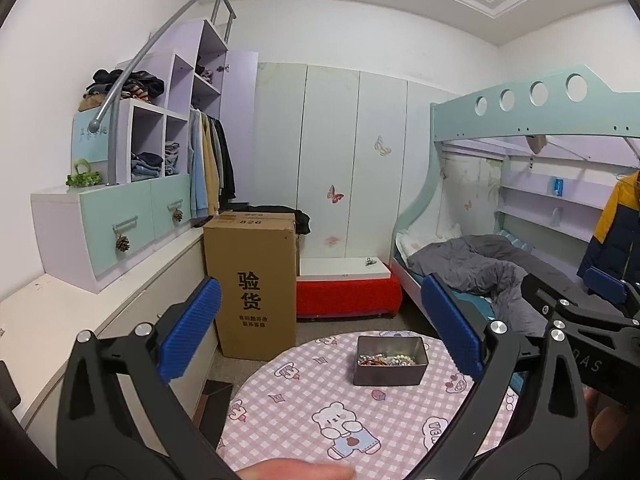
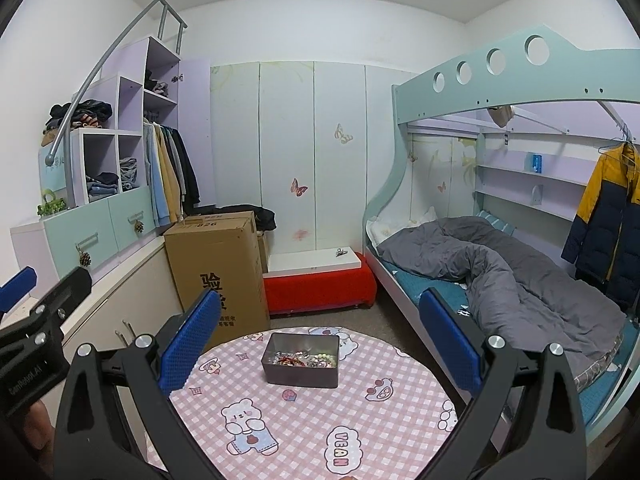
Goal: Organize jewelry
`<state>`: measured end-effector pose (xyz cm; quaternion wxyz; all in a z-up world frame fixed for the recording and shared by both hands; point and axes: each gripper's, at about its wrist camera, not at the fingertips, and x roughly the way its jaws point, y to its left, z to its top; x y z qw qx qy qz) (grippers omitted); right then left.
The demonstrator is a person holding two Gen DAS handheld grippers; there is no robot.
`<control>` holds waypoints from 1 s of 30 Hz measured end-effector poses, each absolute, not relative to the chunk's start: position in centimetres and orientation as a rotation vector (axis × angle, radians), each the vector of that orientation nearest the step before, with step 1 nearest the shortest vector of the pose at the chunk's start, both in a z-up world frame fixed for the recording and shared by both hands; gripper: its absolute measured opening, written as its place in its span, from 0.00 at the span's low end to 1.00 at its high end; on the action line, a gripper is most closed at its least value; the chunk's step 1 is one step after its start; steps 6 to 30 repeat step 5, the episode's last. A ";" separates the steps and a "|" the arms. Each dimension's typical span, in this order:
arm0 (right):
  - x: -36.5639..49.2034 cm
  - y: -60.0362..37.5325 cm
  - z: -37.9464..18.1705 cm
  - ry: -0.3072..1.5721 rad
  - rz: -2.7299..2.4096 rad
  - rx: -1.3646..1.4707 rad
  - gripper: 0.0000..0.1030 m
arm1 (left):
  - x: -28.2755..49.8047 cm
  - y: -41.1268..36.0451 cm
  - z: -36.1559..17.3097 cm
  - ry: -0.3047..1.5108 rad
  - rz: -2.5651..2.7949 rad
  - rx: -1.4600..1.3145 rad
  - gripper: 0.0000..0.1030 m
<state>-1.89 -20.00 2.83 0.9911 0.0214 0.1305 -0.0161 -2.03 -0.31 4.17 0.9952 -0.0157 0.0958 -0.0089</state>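
Note:
A dark metal tin holding a heap of jewelry sits near the far edge of a round table with a pink checked bear cloth. The tin and its jewelry also show in the right wrist view on the same table. My left gripper is open and empty, held above the table short of the tin. My right gripper is open and empty, also above the table with the tin between its blue pads. The right gripper shows at the right edge of the left wrist view.
A tall cardboard box stands behind the table on the left, next to a red bench. A bunk bed with a grey duvet runs along the right. White cabinets line the left wall. A fingertip shows at the bottom.

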 end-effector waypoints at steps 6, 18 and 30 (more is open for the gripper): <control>-1.7 -20.1 2.8 0.262 -0.035 0.048 0.93 | -1.8 -0.5 4.3 0.196 0.003 -0.031 0.94; -1.7 -20.1 2.8 0.262 -0.035 0.048 0.93 | -1.8 -0.5 4.3 0.196 0.003 -0.031 0.94; -1.7 -20.1 2.8 0.262 -0.035 0.048 0.93 | -1.8 -0.5 4.3 0.196 0.003 -0.031 0.94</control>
